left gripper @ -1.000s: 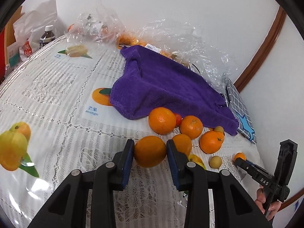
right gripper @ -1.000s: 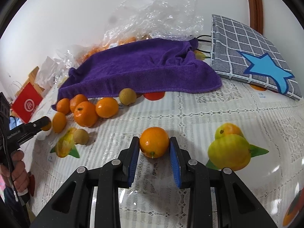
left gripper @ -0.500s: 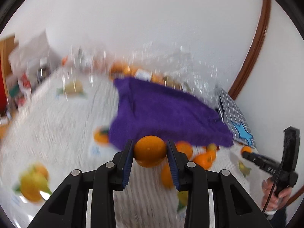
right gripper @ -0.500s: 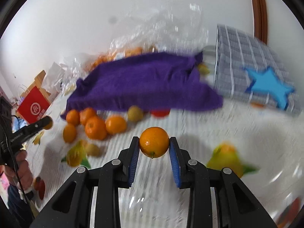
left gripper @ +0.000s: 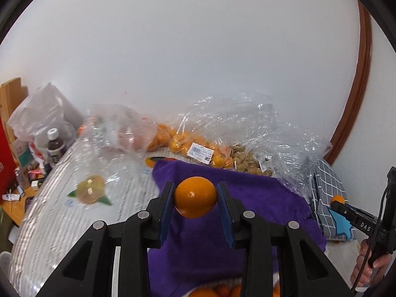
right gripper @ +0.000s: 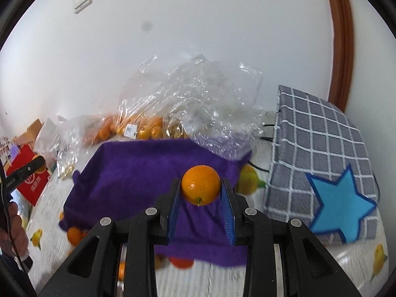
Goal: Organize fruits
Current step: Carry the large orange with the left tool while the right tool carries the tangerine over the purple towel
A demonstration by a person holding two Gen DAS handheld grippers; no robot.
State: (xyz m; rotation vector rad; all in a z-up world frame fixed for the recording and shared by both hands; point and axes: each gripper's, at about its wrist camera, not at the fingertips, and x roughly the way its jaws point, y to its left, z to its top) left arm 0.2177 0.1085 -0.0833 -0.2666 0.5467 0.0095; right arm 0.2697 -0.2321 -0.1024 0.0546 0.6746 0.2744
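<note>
Left gripper [left gripper: 195, 200] clamps an orange [left gripper: 195, 200], stem scar facing camera. Right gripper [right gripper: 201, 193] clamps a second orange [right gripper: 201, 188], stem end down. Both held above the purple towel [right gripper: 138, 173].

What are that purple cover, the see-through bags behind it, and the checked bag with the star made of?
The purple cover looks like plush terry or microfibre cloth: matte, fuzzy, draping in soft folds. The see-through bags appear to be thin plastic film, crinkled and glinting with highlights. The checked bag seems to be woven fabric, judging by its matte weave; its blue star looks stitched on, possibly felt.
</note>
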